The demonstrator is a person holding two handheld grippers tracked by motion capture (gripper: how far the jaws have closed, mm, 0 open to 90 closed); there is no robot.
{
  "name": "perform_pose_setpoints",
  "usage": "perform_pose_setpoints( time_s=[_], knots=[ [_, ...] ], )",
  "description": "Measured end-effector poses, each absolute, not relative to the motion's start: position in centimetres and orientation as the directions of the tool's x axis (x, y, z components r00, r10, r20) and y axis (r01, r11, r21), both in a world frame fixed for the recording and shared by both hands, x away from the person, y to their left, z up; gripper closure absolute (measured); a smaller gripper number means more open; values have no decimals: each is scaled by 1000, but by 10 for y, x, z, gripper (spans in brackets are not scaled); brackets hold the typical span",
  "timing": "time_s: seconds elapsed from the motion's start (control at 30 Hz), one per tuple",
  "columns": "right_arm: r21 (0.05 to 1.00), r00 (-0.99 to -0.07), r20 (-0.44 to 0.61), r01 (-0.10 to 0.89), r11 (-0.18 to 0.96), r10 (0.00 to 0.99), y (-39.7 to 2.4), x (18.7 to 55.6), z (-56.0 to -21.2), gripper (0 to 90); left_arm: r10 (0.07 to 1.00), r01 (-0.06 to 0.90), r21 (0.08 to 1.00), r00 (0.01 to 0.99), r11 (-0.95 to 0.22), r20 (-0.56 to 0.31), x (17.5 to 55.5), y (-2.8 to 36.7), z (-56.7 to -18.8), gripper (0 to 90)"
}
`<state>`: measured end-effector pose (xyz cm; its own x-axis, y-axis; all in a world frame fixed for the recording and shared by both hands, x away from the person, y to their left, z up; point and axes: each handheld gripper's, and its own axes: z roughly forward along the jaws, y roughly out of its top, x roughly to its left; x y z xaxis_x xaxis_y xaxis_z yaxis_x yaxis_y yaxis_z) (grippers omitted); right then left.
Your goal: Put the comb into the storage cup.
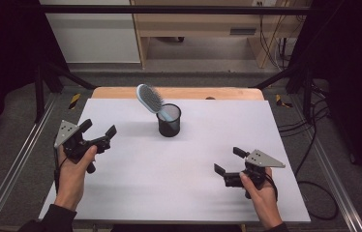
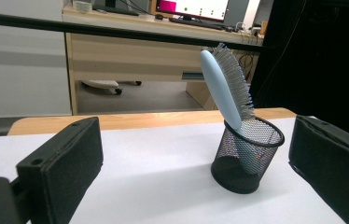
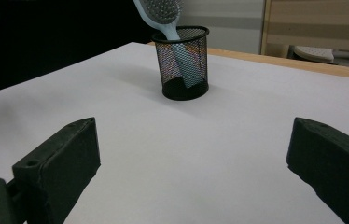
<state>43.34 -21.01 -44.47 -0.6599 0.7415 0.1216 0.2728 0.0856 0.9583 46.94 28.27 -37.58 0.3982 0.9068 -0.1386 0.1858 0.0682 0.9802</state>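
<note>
A black mesh cup [image 1: 169, 121] stands upright on the white table sheet [image 1: 179, 164], near the far middle. A light blue hairbrush [image 1: 151, 100] stands in it, handle down, head leaning to the left above the rim. In the left gripper view the cup [image 2: 247, 158] and hairbrush [image 2: 226, 86] lie ahead and right. The right gripper view has the cup [image 3: 182, 63] and brush [image 3: 161, 11] far ahead. My left gripper [image 1: 98, 129] is open at the table's left, with nothing between its jaws. At the right front, my right gripper [image 1: 230, 160] is open and holds nothing.
The sheet covers a wooden table whose far edge [image 1: 179, 93] shows behind the cup. Black frame rails [image 1: 19, 159] run along both sides. Cables [image 1: 314, 145] trail on the floor at the right. A wooden desk [image 1: 208, 29] stands beyond the table.
</note>
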Motion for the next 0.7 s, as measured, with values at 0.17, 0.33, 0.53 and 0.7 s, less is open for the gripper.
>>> perform_pose_setpoints(
  time_s=[0.17,0.33,0.53,0.7],
  knots=[
    [959,-660,119,271,87,742,-210,433,-445,30,910,152,987,399,52,-110,463,290,-371,18],
    [959,-657,111,267,93,746,-209,433,-445,30,911,149,989,404,25,-84,456,297,-368,18],
    [960,-662,91,256,110,744,-205,430,-445,30,908,140,990,415,-2,-57,446,307,-365,17],
    [965,-650,104,248,81,753,-198,427,-441,30,910,133,991,410,1,-56,438,316,-368,17]
  ],
)
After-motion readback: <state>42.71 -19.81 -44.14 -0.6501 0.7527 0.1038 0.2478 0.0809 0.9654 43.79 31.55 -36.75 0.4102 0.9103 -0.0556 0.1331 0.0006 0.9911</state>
